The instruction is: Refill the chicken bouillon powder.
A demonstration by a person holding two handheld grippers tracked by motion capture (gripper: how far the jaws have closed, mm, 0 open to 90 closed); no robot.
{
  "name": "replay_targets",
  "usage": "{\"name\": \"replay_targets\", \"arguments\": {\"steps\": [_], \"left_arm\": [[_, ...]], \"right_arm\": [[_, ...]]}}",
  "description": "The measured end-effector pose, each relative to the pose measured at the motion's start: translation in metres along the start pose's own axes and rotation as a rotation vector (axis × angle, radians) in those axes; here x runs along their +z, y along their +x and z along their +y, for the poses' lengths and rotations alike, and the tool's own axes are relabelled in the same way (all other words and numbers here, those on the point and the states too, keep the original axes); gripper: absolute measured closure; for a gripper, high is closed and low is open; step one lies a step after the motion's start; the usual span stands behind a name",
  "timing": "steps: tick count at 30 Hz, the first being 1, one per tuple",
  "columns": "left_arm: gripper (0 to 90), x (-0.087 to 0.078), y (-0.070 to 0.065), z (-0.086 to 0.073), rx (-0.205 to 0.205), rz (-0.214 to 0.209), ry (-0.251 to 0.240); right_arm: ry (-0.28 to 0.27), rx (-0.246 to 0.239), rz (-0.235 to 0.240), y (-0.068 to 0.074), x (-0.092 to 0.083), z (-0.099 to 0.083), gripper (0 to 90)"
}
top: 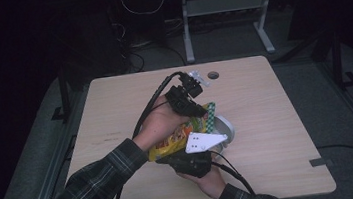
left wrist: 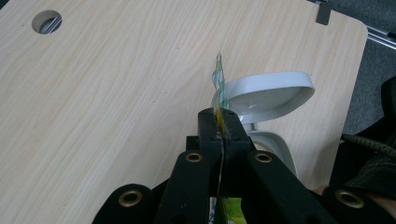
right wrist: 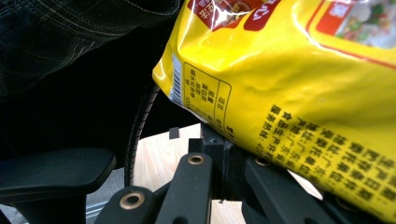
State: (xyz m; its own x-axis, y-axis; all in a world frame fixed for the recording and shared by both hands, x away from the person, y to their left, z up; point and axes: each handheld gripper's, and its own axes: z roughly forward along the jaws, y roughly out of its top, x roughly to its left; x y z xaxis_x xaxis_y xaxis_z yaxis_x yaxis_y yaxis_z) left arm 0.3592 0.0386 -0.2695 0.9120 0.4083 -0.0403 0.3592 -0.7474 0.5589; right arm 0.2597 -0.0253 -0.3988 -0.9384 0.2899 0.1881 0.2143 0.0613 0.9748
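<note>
1. High view: a glossy yellow plastic snack bag hangs above a white round bowl near the middle of the pale wooden table, held between both grippers.
2. The left gripper has its jaws clenched on the bag's green-checked sealed edge; in the left gripper view that thin edge rises out of the closed black jaws, with the bowl just beyond them.
3. The right gripper clamps the bag's opposite end from the near side; in the right gripper view the printed yellow film lies across its tightly closed jaws.
4. My reading is that the step in hand is opening the bag at its seal, or tipping it, so the contents fall into the bowl.
5. To do it well, keep the left grip right on the seal strip rather than on the loose film below it, which would only stretch.
6. Pull the two grippers apart steadily, not with a jerk, so the film tears along the seal.
7. Keep the bag's mouth over the bowl's rim throughout, so nothing spills on the table.
8. The bowl looks light and is unheld; avoid knocking it with a jaw.
</note>
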Motion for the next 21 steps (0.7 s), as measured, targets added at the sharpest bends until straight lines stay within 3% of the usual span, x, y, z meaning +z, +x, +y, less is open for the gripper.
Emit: {"name": "replay_targets", "arguments": {"steps": [21], "left_arm": [[89.9,0.0006,-0.0014,0.0014,0.001,0.004,0.007]], "right_arm": [[-0.008,0.01,0.002,-0.0002,-0.0002,0.0002,90.0]]}}
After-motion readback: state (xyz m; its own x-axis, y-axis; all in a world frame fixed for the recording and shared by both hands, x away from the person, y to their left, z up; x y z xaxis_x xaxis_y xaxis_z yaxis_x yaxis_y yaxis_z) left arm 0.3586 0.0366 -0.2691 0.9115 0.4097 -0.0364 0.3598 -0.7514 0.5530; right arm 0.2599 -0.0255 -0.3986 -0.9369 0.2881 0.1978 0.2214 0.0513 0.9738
